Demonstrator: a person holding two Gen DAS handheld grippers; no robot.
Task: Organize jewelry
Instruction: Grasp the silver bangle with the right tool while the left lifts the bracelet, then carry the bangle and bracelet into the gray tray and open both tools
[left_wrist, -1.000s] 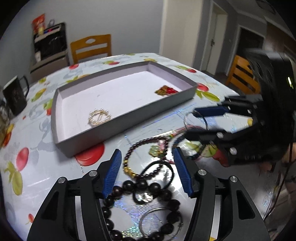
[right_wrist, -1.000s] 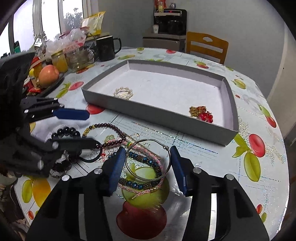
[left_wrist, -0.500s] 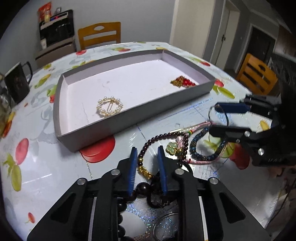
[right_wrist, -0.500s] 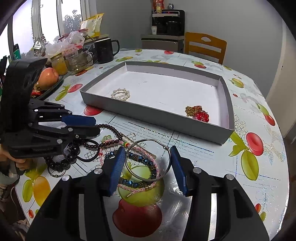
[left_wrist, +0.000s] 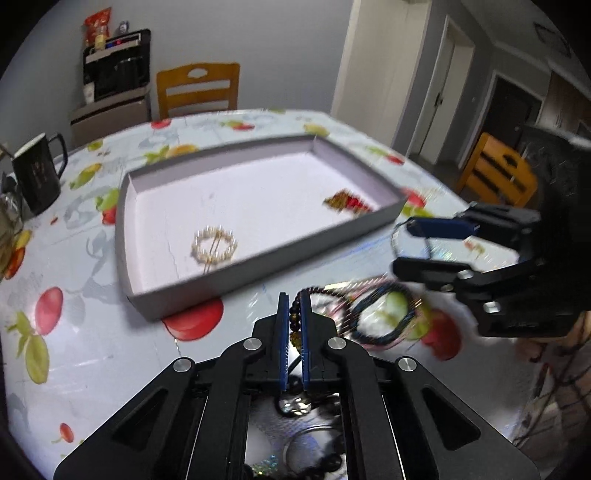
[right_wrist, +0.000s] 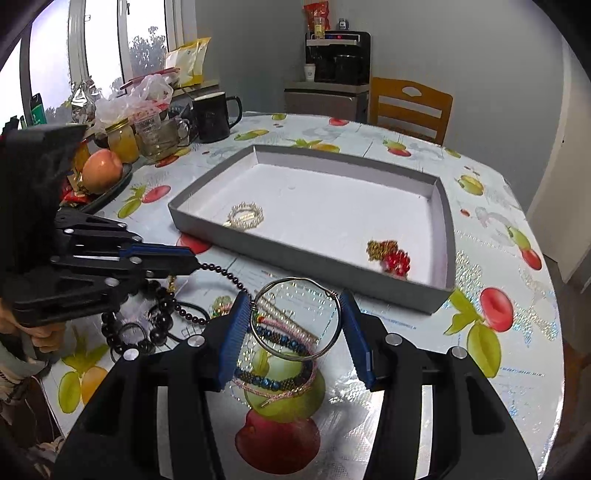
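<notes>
Left gripper (left_wrist: 294, 325) clamped on dark bead string (right_wrist: 225, 275), which stretches taut to the pile on the table (right_wrist: 498, 373). Right gripper (right_wrist: 295, 325) pinches wire hoop (right_wrist: 297, 317) across its width, hoop tilted. Beyond: grey tray (right_wrist: 306, 260) holds pearl ring (right_wrist: 245, 218) left, red-gold piece (right_wrist: 391, 256) right.

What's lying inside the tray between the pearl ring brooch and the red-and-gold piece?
Nothing: in the right wrist view, the tray floor between the pearl brooch and the red-and-gold piece is bare white lining. The left wrist view agrees.
</notes>
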